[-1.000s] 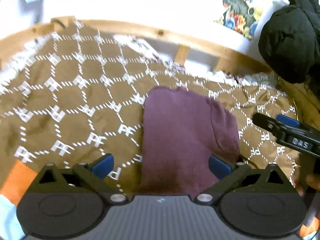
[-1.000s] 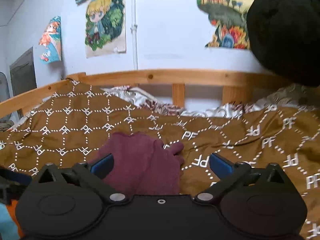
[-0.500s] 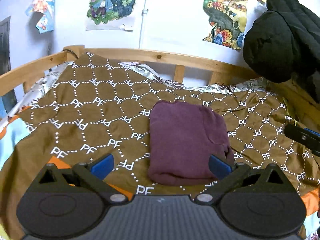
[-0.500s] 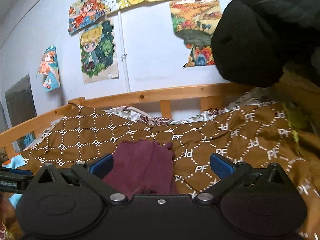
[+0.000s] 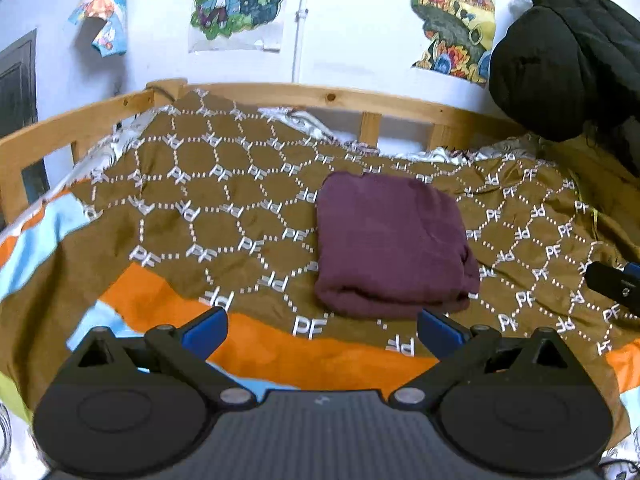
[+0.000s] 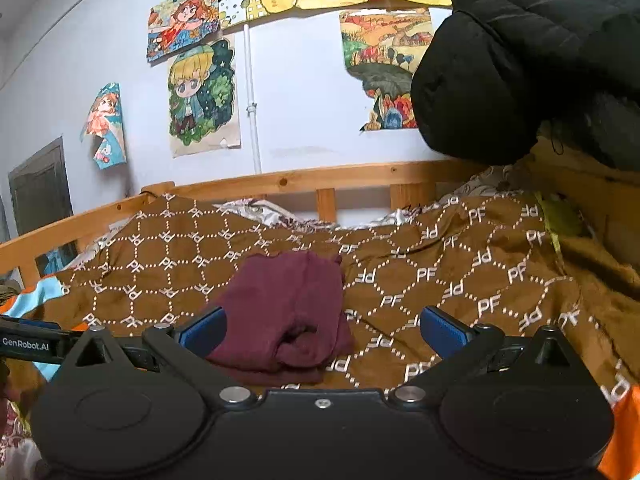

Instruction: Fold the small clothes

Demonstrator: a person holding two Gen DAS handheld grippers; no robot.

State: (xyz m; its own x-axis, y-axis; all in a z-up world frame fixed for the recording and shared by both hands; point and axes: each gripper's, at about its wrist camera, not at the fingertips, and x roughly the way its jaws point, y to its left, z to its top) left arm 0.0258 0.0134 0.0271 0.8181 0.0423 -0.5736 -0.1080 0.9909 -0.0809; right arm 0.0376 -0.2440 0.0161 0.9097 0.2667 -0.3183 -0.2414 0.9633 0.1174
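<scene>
A folded maroon garment lies flat on the brown patterned blanket; it also shows in the right wrist view. My left gripper is open and empty, held back from the garment's near edge. My right gripper is open and empty, just right of and behind the garment. The right gripper's tip shows at the right edge of the left wrist view. The left gripper shows at the left edge of the right wrist view.
A wooden bed rail runs behind the blanket. A black padded jacket hangs at the right. Posters hang on the wall. An orange and blue sheet shows at the blanket's near edge.
Both grippers have pulled back and up from the folded garment. The garment lies still on the blanket, now farther from both grippers.
</scene>
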